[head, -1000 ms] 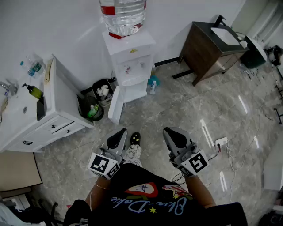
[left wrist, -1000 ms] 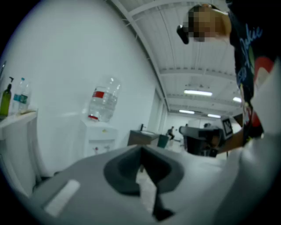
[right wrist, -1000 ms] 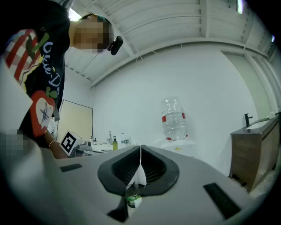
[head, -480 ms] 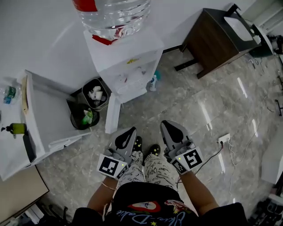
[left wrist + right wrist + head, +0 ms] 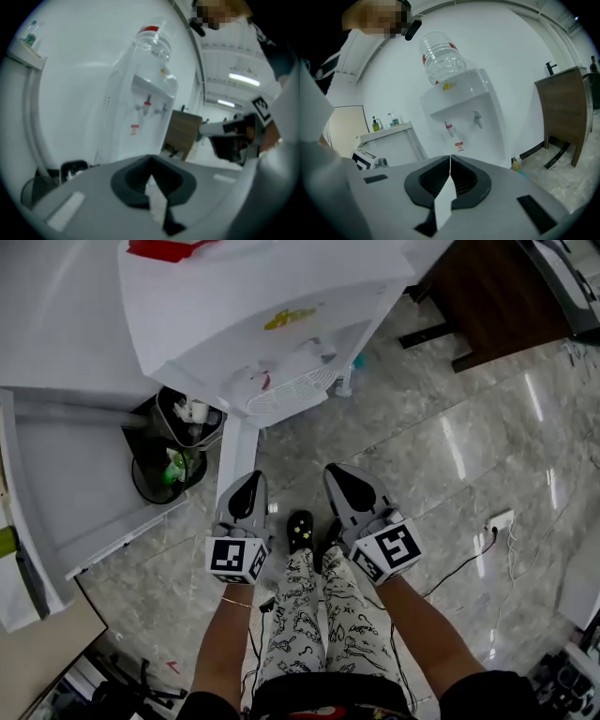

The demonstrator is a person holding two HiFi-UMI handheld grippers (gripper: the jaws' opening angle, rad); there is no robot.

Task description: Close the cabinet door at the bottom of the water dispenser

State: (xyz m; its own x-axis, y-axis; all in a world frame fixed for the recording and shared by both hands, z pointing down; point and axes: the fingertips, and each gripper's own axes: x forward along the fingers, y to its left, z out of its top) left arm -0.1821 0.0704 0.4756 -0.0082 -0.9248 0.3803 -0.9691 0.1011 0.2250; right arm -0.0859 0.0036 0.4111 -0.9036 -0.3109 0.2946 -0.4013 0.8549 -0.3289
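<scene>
- The left tongs (image 5: 247, 486) are pressed together and hold nothing; in the left gripper view (image 5: 150, 161) the two tips meet, with only a narrow slit lower down.
- The right tongs (image 5: 339, 476) are also pressed together and empty; in the right gripper view (image 5: 450, 159) the tips meet in one thin line.
- Both tongs point forward at the dispenser (image 5: 272, 324), side by side, with a shoe (image 5: 300, 529) on the floor (image 5: 422, 456) between them.
- The left tongs are just beside the free edge of the door (image 5: 232, 457); I cannot tell if they touch it. The right tongs are apart from the door, over bare floor.
- On the left of the door stand two bins (image 5: 167, 460), close to it, and beyond them a white desk (image 5: 66, 484). This side is narrow.
- On the right the floor is open as far as a dark cabinet (image 5: 497, 296); a socket (image 5: 500, 520) with a cable lies well to the right of the right tongs.
- The door is white and stands open at the bottom of the dispenser. It shows edge-on and sticks out from the dispenser's left front corner toward the person.
- The dispenser is white, with a clear bottle (image 5: 438, 58) on top and two taps, one of them red (image 5: 449, 127).
</scene>
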